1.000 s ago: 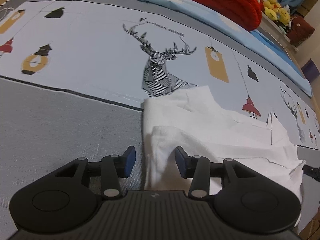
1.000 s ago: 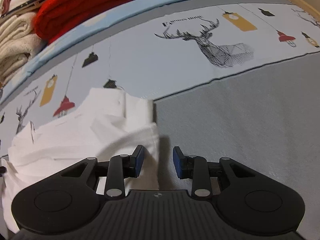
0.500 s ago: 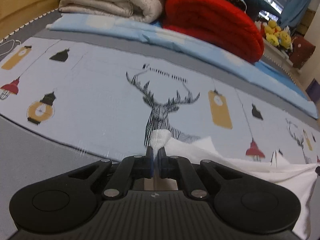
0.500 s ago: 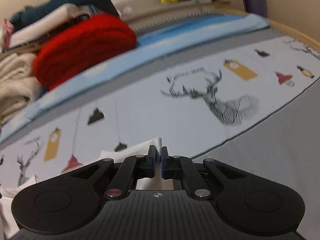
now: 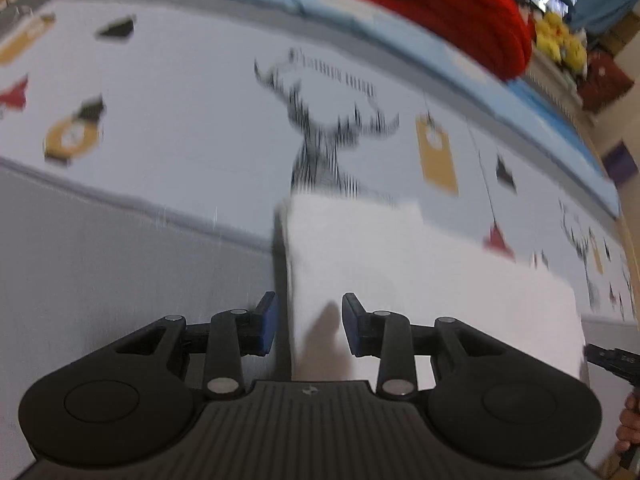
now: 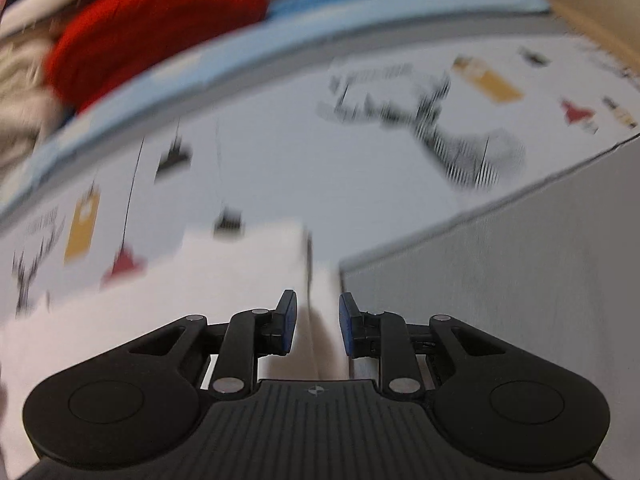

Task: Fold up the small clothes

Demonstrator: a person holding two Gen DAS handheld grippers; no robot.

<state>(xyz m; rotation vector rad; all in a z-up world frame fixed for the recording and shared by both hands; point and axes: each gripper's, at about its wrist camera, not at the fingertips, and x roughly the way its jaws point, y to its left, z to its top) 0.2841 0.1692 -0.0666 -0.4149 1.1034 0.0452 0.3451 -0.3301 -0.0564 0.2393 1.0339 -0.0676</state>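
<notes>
A white garment (image 5: 420, 272) lies folded flat on the printed bedspread (image 5: 180, 120), blurred by motion. My left gripper (image 5: 308, 314) hangs low over its left edge. The jaws are opening, and the cloth's edge runs between the blue pads (image 5: 268, 320) without being pressed. In the right wrist view the same garment (image 6: 200, 292) fills the lower left. My right gripper (image 6: 318, 314) stands over the garment's right edge with its jaws opening, the cloth loose between them. The right gripper's black tip (image 5: 612, 358) and a hand (image 5: 629, 424) show at the left view's right border.
A red knitted blanket (image 5: 440, 12) and a beige folded one (image 6: 20, 92) are stacked at the far side of the bed. Yellow plush toys (image 5: 560, 36) sit beyond. A grey band of the bedspread (image 6: 520, 280) runs along the near side.
Half a second ago both grippers were shut on raised corners of the white garment. Now both sets of jaws have parted and the garment lies flat, folded over.
</notes>
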